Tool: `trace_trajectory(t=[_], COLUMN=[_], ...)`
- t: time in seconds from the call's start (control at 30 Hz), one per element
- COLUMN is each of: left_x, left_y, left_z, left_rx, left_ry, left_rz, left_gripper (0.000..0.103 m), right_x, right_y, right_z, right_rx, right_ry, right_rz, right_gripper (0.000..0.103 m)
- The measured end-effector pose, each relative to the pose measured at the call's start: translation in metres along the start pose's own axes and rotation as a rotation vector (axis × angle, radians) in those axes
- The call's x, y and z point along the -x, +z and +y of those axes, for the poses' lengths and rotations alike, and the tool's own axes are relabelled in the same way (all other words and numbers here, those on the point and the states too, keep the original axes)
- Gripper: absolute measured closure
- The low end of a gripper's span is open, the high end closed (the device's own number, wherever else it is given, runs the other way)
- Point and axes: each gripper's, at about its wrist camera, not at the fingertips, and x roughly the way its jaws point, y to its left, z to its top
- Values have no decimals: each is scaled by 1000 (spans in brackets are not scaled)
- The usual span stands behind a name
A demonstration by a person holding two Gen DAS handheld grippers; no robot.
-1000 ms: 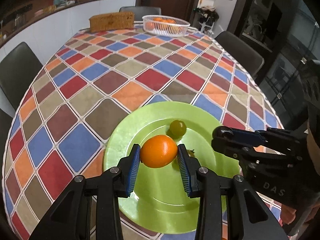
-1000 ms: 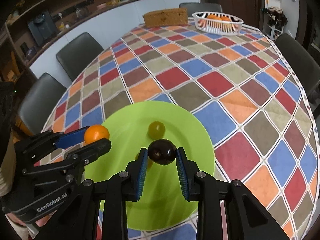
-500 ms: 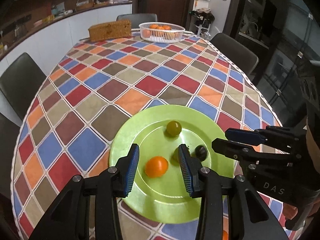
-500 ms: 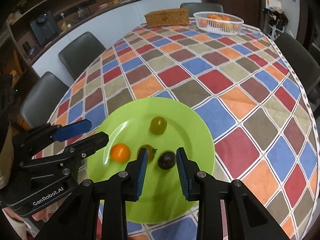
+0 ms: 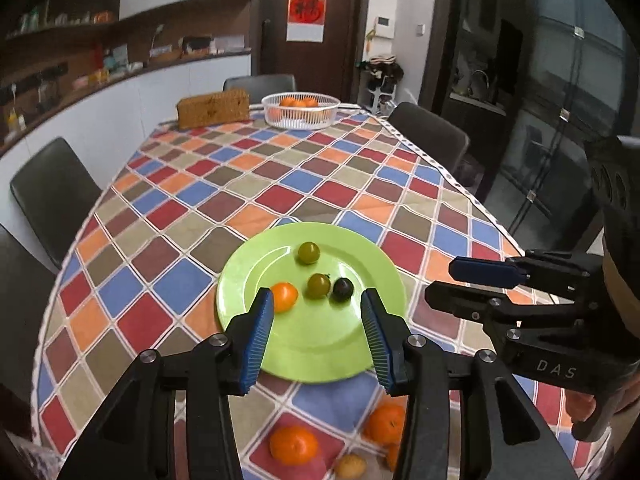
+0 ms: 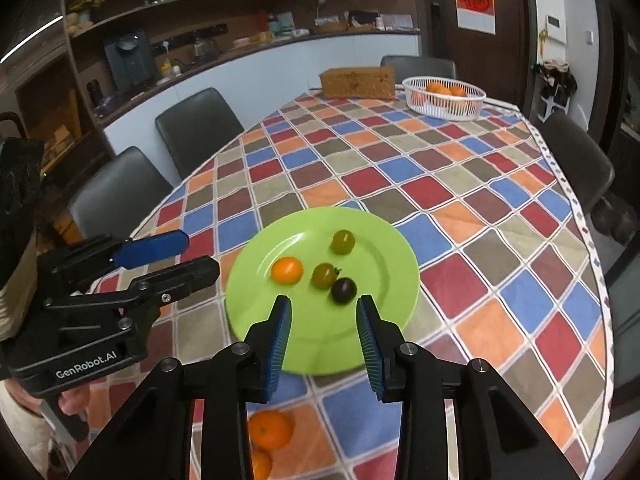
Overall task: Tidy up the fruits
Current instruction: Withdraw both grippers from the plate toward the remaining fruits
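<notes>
Since a second ago, the orange tomato (image 5: 285, 297) and the dark tomato (image 6: 344, 290) are lying on the green plate (image 5: 312, 356) beside two green tomatoes, no longer gripped. The left gripper (image 5: 316, 336) and right gripper (image 6: 323, 340), jaws just opening, are hanging empty above it. The white basket (image 5: 300, 110) is holding oranges far behind.

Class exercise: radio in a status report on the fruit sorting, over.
Left gripper and right gripper open, nothing held, jaws just opening. Four small fruits on green plate: orange, two green, one dark. Tangerines loose near table edge. Nothing blocking.
</notes>
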Motion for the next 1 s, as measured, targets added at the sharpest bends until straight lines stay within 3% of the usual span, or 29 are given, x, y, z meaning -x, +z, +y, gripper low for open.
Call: trace_trajectory(t=[0.27, 0.43, 1.0], left_x=[41, 63, 89], left_y=[-32, -50, -107], left_z=[-30, -45, -71], left_rx=[-61, -70, -63], left_ry=[22, 19, 35], left_rz=[-54, -88, -98], left_gripper=[50, 46, 40], right_x=[50, 74, 107], right_y=[-38, -64, -133], right_z=[13, 17, 18], right_rx=[22, 20, -34], right_ry=[-23, -48, -124], right_rz=[-83, -121, -134], right_gripper=[68, 61, 55])
